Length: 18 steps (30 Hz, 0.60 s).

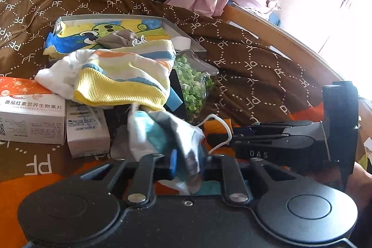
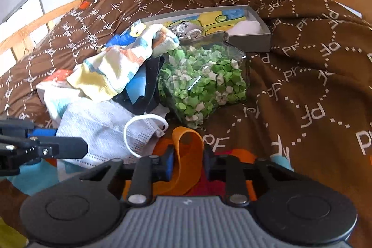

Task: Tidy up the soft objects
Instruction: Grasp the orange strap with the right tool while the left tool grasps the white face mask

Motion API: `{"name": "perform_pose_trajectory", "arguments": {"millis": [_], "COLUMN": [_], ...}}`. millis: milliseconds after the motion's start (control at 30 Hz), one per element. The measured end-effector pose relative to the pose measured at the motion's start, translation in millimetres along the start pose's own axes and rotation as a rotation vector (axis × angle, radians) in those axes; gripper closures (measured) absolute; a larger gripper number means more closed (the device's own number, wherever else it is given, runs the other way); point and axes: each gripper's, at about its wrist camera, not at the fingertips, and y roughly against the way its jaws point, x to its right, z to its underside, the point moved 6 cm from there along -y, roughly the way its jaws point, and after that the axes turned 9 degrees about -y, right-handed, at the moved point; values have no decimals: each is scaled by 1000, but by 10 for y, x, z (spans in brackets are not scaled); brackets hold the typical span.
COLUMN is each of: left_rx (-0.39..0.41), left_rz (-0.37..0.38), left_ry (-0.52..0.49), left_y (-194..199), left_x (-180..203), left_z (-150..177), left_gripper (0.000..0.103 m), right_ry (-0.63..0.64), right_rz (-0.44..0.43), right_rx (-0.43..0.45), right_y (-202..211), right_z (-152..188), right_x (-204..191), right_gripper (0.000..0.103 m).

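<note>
A crumpled white, teal and grey cloth is pinched between the fingers of the left gripper, bunched up right at the pads and spilling forward over the brown quilt. An orange band is clamped by the right gripper, its loop arched up just ahead of the pads. A white face mask is seen just left of that loop. A striped knit garment is draped over the pile, touching a clear bag of green paper stars. A grey box is set behind the bag.
</note>
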Motion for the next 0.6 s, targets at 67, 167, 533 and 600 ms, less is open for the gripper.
{"name": "perform_pose_trajectory", "arguments": {"millis": [67, 167, 533, 600], "left_rx": [-2, 2, 58, 54], "left_rz": [-20, -53, -112, -122], "left_ry": [-12, -27, -48, -32], "left_y": [9, 31, 35, 0], "left_x": [23, 58, 199, 164], "left_z": [-1, 13, -26, -25], "left_gripper": [86, 82, 78, 78], "right_ry": [-15, -17, -33, -35], "right_rz": [-4, -5, 7, 6], "right_rx": [5, 20, 64, 70], "right_y": [20, 62, 185, 199], "right_z": [-5, -15, -41, -42], "right_x": [15, 7, 2, -5], "right_gripper": [81, 84, 88, 88]}}
